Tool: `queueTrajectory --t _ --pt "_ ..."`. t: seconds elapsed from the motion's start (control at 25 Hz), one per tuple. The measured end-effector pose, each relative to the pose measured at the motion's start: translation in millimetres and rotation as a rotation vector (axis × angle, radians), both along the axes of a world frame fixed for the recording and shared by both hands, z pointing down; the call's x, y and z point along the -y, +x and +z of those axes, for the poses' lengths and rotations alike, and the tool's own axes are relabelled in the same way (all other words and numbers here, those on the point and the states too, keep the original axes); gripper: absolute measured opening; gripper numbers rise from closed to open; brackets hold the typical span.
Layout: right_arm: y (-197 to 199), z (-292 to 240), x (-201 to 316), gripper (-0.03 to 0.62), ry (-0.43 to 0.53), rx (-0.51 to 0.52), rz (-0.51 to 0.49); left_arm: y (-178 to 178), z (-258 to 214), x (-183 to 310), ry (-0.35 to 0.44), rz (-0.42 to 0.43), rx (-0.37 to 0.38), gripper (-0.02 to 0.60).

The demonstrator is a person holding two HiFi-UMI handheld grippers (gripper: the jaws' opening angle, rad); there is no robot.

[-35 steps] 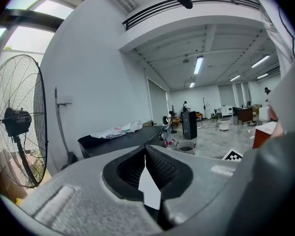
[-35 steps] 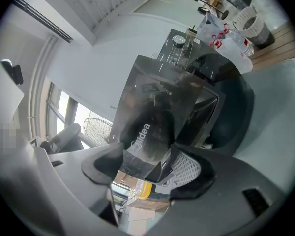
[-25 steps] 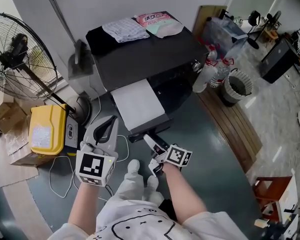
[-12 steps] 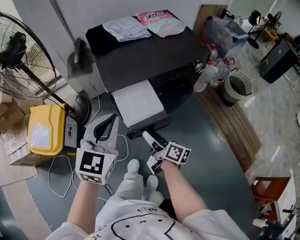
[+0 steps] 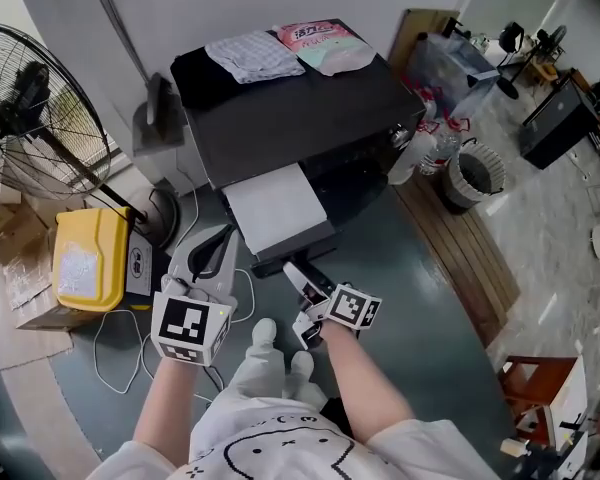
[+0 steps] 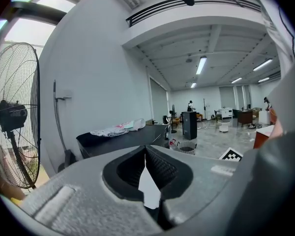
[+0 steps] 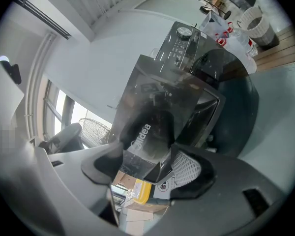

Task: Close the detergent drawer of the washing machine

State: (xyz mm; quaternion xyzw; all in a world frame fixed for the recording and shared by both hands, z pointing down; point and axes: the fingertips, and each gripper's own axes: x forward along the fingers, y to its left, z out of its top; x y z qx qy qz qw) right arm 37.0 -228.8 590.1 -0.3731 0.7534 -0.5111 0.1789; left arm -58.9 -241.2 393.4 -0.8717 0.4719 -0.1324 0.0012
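Not home yet: the detergent drawer (image 5: 275, 208) still juts well out of the washing machine (image 5: 290, 108), its dark Midea front panel (image 7: 145, 132) sits between the spread jaws of the right hand-held gripper (image 5: 300, 280), the left hand-held gripper (image 5: 218, 243) hangs aside, pressed together and empty, and by my read the whole push remains.

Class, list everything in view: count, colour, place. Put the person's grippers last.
washing machine: one, black, against the wall
detergent drawer: one, white with dark front, pulled out
cloth: one, checked, on the machine
packet: one, pink, on the machine
fan: one, black, far left
container: one, yellow, floor at left
basket: one, white, right of the machine
left gripper: one, grey, jaws together, empty
right gripper: one, grey, jaws apart at the drawer's front
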Motion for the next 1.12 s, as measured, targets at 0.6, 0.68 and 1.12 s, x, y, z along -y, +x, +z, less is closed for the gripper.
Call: queueTrajectory --t 0.6,0.68,1.12 --pt "-7.6 -1.9 27.8 0.285 0.007 0.001 -0.019 -8.3 3.0 23.5 -0.013 -0.022 0.005 0.018" --pt "-11.3 -1.3 30.7 0.285 0.009 0.001 -0.019 -12.6 5.7 27.7 -0.019 -0.023 0.006 0.017" --pt "-21.5 -3.7 55.4 0.285 0.003 -0.009 0.001 -21.9 9.1 54.4 -0.025 -0.025 -0.011 0.017"
